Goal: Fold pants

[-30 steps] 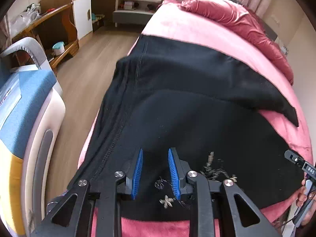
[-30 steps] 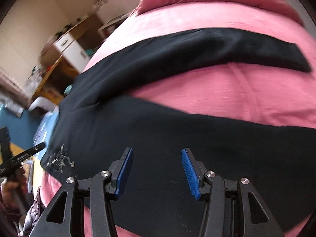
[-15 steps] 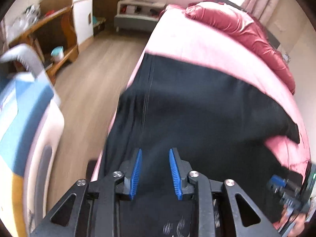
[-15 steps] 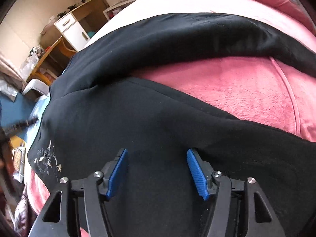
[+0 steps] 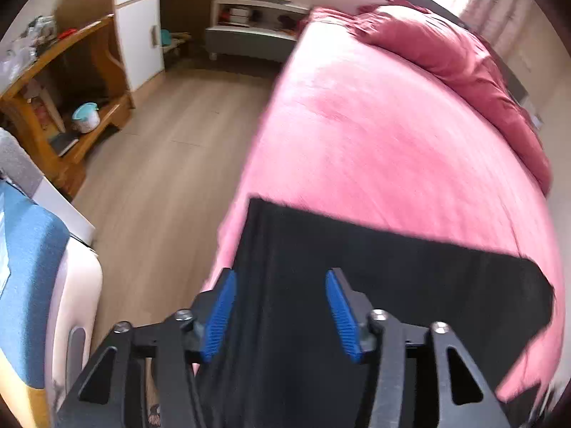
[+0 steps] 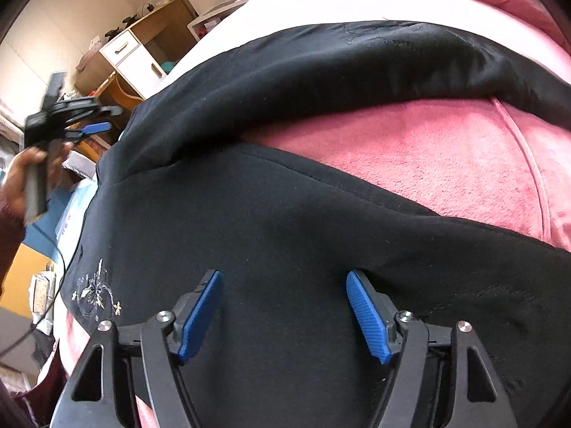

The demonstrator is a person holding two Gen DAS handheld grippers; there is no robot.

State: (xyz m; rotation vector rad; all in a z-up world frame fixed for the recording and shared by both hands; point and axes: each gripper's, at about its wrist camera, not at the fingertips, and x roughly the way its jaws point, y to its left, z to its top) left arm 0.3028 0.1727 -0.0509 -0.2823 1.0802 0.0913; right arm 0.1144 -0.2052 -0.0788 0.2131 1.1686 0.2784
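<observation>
Black pants [image 6: 271,221] lie spread on a pink bed [image 6: 446,157], the two legs parted with pink blanket showing between them. A pale embroidered motif [image 6: 94,294] sits near the waist end. My right gripper [image 6: 283,312] is open, its blue pads just above the near leg. My left gripper [image 5: 280,312] is open and empty, raised over a black pant leg [image 5: 374,285] near the bed's left edge. It also shows in the right wrist view [image 6: 76,121], held up at the left.
A red duvet [image 5: 464,67] is bunched at the head of the bed. A wooden floor [image 5: 160,164] runs along the left, with a wooden desk [image 5: 53,82], a white cabinet [image 5: 141,32] and a blue-and-white object [image 5: 32,285] close by.
My left gripper has opened wider and lifted away toward the pant leg end. My right gripper has dropped closer to the near leg and stayed open.
</observation>
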